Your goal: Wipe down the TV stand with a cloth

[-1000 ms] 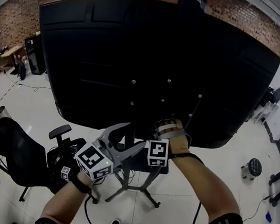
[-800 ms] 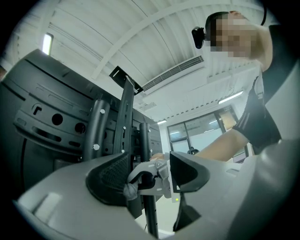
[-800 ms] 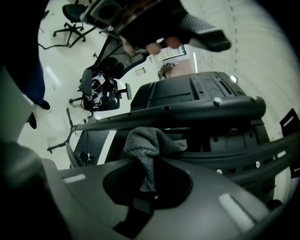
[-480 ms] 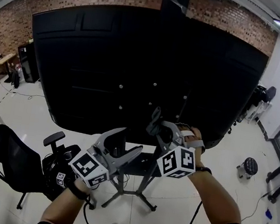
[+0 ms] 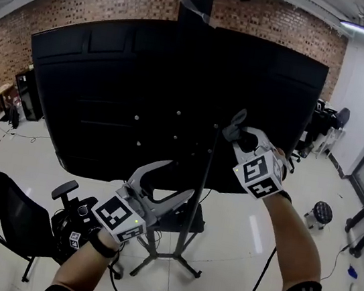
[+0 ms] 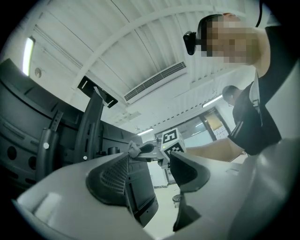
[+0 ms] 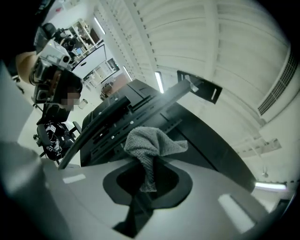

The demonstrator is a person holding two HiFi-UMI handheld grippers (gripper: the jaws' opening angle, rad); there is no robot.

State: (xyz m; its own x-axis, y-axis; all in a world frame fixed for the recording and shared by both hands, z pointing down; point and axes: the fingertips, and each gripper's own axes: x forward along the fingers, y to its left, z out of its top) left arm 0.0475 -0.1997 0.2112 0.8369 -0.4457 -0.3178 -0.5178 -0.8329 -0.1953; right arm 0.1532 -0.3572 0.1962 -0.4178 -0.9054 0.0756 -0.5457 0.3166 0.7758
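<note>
Right claw (image 5: pixel 237 128), with cloth (image 7: pixel 150 144), now higher

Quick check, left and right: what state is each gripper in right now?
Left gripper: open, empty.
Right gripper: closed, holding the grey cloth.

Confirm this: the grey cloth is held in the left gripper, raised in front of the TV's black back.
No: the grey cloth is held in the right gripper, raised in front of the TV's black back; the right gripper view shows it.
</note>
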